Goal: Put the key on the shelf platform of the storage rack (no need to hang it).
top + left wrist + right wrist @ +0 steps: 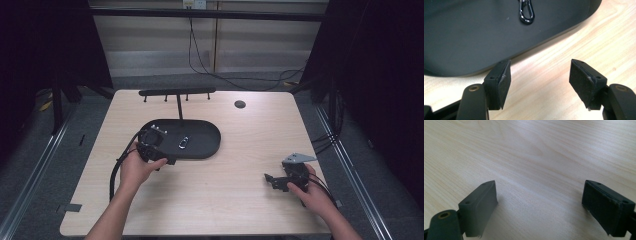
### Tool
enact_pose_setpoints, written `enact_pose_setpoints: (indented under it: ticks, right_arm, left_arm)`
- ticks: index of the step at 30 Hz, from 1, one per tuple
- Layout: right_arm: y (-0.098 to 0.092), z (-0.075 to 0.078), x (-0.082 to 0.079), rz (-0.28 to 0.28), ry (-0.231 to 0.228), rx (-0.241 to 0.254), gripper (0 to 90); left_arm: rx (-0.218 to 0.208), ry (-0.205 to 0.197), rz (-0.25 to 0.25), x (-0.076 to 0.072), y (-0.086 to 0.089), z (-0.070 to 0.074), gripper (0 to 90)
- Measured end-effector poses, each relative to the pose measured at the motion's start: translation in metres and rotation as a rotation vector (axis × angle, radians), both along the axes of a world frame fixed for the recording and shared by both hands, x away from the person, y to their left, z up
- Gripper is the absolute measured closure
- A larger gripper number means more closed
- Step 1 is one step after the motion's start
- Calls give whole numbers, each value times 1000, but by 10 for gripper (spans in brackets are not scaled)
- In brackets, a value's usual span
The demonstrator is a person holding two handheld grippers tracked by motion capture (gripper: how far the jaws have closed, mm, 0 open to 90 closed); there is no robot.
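Observation:
A black oval tray (200,137) lies on the wooden table, with a small silver carabiner clip (183,142) in it. In the left gripper view the clip (526,13) lies at the top and the tray's rim (544,43) crosses just beyond the jaws. My left gripper (170,161) sits at the tray's near-left edge, open, with bare wood between its pads (504,83). My right gripper (270,180) rests near the table's right front, jaws wide and open over bare wood (539,170).
A black rack (177,92) with small hooks stands on a post behind the tray. A round cable port (240,104) is set in the table's back right. Cables hang over the far edge. Dark frames flank both sides of the table.

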State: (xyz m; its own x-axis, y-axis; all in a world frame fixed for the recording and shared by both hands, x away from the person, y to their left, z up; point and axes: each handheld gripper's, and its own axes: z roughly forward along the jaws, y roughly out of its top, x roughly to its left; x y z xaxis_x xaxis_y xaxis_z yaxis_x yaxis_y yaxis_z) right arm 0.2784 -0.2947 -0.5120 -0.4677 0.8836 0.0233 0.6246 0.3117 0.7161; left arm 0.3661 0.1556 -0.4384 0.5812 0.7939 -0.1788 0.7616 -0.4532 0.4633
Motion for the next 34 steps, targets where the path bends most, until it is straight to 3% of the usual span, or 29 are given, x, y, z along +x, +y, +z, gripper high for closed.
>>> enact_pose_setpoints:
  ticks: [18, 29, 34]
  right_arm:
    - [0, 0, 0, 0, 0, 0, 124]
    - [0, 0, 0, 0, 0, 0, 124]
    - [0, 0, 0, 0, 0, 0, 124]
  left_arm:
    - [-21, -19, -13, -22, 6, -16, 336]
    - [-12, -24, -34, -30, 9, -23, 336]
    - [-30, -41, -28, -30, 8, -22, 338]
